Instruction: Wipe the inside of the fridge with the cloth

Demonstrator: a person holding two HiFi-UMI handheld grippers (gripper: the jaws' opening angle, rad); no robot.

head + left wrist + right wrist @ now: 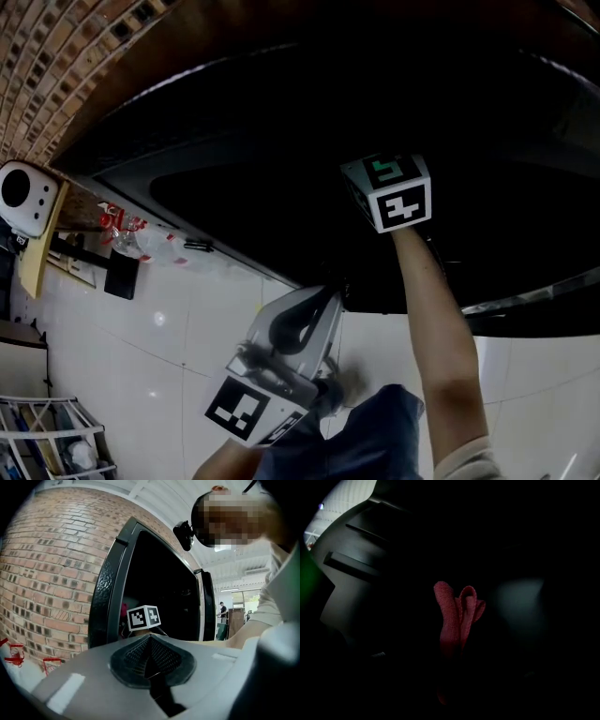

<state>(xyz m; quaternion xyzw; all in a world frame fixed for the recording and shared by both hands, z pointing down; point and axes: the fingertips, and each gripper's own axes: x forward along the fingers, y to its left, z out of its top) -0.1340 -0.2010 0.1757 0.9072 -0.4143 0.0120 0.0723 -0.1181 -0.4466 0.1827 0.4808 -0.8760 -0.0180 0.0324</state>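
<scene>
The fridge (375, 112) is open, and its inside is black and hard to see into. My right arm reaches into it, with the right gripper's marker cube (394, 192) inside the opening; its jaws are lost in the dark there. In the right gripper view a folded red cloth (457, 613) sticks up from the right gripper (451, 660), which is shut on it, near dim shelf rails (356, 550). The left gripper (319, 305) hangs outside, below the fridge opening, jaws shut on nothing. Its own view shows the shut left gripper (149, 657), the fridge frame (108, 588) and the right cube (144, 617).
A brick wall (42, 588) stands left of the fridge. On the white tiled floor (169, 347) lie plastic bottles (136, 234), a white device (23, 197) and a wire rack (47, 436). A person (221, 609) stands far off beyond the fridge.
</scene>
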